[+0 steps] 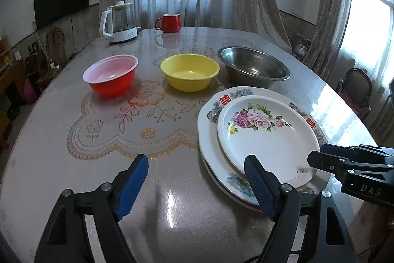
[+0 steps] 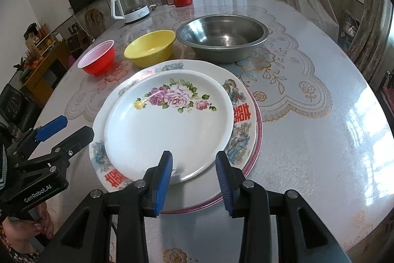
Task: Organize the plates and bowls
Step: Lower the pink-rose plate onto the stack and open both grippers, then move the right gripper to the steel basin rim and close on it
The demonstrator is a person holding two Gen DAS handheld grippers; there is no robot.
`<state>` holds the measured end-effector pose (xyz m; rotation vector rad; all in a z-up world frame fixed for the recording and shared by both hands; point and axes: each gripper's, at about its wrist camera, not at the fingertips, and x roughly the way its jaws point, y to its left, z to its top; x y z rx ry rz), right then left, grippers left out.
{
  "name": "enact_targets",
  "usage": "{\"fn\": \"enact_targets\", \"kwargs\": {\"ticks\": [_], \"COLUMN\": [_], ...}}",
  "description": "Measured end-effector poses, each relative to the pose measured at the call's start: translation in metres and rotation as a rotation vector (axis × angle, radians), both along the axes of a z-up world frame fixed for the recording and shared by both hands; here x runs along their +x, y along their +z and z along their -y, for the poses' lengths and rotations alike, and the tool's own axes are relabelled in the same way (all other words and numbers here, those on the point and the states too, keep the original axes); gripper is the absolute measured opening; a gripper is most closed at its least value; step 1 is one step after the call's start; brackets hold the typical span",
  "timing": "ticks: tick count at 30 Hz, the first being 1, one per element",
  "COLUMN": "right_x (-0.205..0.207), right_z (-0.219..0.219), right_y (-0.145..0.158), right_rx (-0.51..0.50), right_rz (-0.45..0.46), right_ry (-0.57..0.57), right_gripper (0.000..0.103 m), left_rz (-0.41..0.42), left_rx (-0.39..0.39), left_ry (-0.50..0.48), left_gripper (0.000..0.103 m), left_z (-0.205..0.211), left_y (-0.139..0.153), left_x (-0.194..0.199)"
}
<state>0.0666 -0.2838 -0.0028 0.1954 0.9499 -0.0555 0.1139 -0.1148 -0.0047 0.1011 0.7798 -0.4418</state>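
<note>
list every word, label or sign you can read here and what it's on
"DAS": white letters on the black body of the right tongs, left wrist view; it may be cut off.
"GenRobot.AI": white letters on the black body of the left tongs, right wrist view.
"囍": red double-happiness sign on the rim of the large patterned plate, seen in several spots.
Print on the kettle base: too small to read.

The bench point(image 2: 307, 139) gleams under a glossy clear sheet over lace-patterned cloth. The steel bowl point(image 2: 221, 37) looks brushed and dull. The yellow bowl point(image 2: 150, 48) is smooth plastic, the flowered plate point(image 2: 170, 125) shiny glazed china.
</note>
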Motion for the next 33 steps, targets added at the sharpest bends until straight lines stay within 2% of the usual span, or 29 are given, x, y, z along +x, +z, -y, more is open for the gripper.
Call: {"fn": "enact_targets", "kwargs": {"ticks": [2,7,12,17,18,20,21,29,33], "right_x": [-0.001,-0.004,-0.011,-0.009,-0.007,0.002,0.005,0.061,0.103], "right_z": [0.001,0.007,0.021,0.041,0.044,0.056,0.061,0.115,0.138], "right_y": [0.000,0.002,0.012,0.020,0.021,0.022,0.023,0.031,0.025], "right_rx": [0.006,0.067,0.132,0.148,0.147,0.130,0.127,0.140,0.162], "right_rz": [0.004,0.023,0.104,0.148,0.150,0.148,0.152,0.194,0.177], "right_ry": [0.002,0.000,-0.035,-0.089,-0.092,-0.107,-0.113,-0.168,-0.193], "right_gripper": [0.036,0.036,0.036,0.044,0.048,0.059,0.061,0.061,0.061], "left_rz": [-0.008,-0.027,-0.043,-0.058,-0.060,-0.061,-0.061,-0.074,-0.090], "left_rx": [-0.004,-0.019,-0.026,-0.024,-0.024,-0.023,-0.021,-0.031,-0.073], "left_ry": [-0.001,-0.001,0.009,0.014,0.014,0.009,0.008,0.017,0.035], "left_gripper": [0.088,0.093,0.095,0.099,0.100,0.100,0.100,0.101,0.101], "left_z": [0.000,-0.001,-0.001,0.003,0.003,0.006,0.007,0.010,0.005], "left_y": [0.000,0.003,0.006,0.007,0.007,0.008,0.008,0.007,0.009], "left_x": [-0.001,-0.002,0.001,0.005,0.006,0.008,0.008,0.018,0.024]}}
